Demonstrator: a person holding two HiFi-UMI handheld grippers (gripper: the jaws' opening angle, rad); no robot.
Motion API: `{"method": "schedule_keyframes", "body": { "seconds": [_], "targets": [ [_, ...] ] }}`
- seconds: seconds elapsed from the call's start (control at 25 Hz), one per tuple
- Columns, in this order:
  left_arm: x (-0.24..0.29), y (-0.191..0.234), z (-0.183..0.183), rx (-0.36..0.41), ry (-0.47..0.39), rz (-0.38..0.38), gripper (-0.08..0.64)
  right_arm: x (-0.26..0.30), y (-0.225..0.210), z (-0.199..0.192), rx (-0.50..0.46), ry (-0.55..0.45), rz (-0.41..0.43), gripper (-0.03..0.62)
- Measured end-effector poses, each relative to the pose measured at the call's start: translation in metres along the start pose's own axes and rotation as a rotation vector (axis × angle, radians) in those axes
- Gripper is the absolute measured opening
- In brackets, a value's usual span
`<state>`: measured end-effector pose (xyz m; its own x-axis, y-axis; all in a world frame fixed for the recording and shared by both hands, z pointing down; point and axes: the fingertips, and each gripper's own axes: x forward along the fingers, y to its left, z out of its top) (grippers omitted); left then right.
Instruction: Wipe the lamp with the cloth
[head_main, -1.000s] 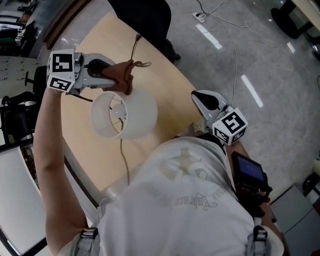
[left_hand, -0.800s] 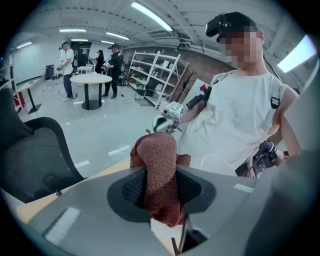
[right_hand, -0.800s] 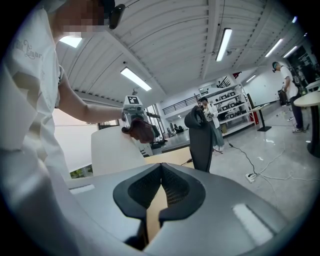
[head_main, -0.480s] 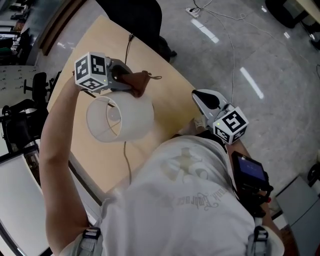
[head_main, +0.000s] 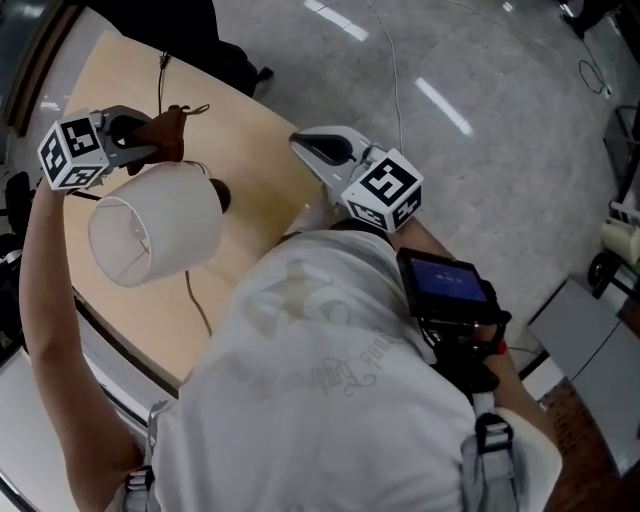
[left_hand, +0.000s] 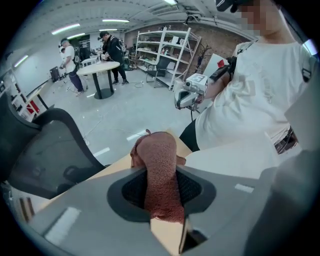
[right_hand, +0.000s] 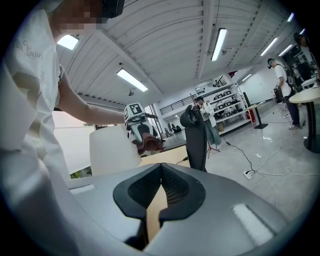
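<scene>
Holding: the left gripper (head_main: 143, 140) has its jaws clamped on the brown cloth (left_hand: 159, 160), which stands up between the pads as one thick fold.
Cloth and lamp: the cloth is just beside the outer wall of the white lampshade (head_main: 160, 225), on its far side in the head view. I cannot tell if it really touches.
Lamp: it stands on the light wooden table (head_main: 262, 160), in front of the person's left arm. Its thin cord (head_main: 197, 305) runs over the table toward the person.
Right gripper (right_hand: 160, 167): the jaws are together with nothing between them. It is held over the table's right edge, well apart from the lamp.
Behind: a black office chair (right_hand: 195, 132) stands beyond the table.
</scene>
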<state>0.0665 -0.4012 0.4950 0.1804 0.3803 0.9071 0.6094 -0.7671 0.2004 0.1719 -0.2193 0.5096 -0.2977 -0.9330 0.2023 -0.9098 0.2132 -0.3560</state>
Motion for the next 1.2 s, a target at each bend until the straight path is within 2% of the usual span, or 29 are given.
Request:
{"method": "schedule_keyframes", "body": {
  "seconds": [0.16,0.28,0.36,0.52,0.6,0.72,0.84,1.0,1.2],
  "targets": [
    [-0.057,-0.006,0.013,-0.017,-0.016,0.159,0.121,0.009,0.012,0.002,-0.041,0.008,0.05,0.012],
    [-0.082,-0.024,0.024,-0.022,0.024,0.288,0.121,0.01,0.02,-0.003,-0.059,0.01,0.087,0.012],
    [-0.086,-0.043,0.029,-0.04,0.06,0.339,0.121,0.009,0.022,-0.008,-0.07,0.009,0.111,0.012],
    [-0.088,-0.073,0.048,-0.159,0.093,0.412,0.121,0.011,0.03,-0.01,-0.074,0.008,0.147,0.012],
    [-0.085,-0.085,0.054,-0.175,0.147,0.436,0.121,0.015,0.036,-0.009,-0.074,0.008,0.171,0.012],
    [-0.071,-0.094,0.047,-0.165,0.271,0.417,0.121,0.02,0.044,-0.006,-0.078,0.01,0.202,0.012],
    [-0.052,-0.098,0.035,-0.148,0.388,0.334,0.12,0.024,0.048,-0.007,-0.081,0.014,0.223,0.012],
    [-0.026,-0.087,0.036,-0.078,0.466,0.259,0.12,0.022,0.049,-0.011,-0.073,0.014,0.228,0.012],
    [0.01,-0.086,0.016,-0.142,0.577,0.13,0.12,0.017,0.036,-0.025,-0.036,0.024,0.217,0.012]
  ]
}}
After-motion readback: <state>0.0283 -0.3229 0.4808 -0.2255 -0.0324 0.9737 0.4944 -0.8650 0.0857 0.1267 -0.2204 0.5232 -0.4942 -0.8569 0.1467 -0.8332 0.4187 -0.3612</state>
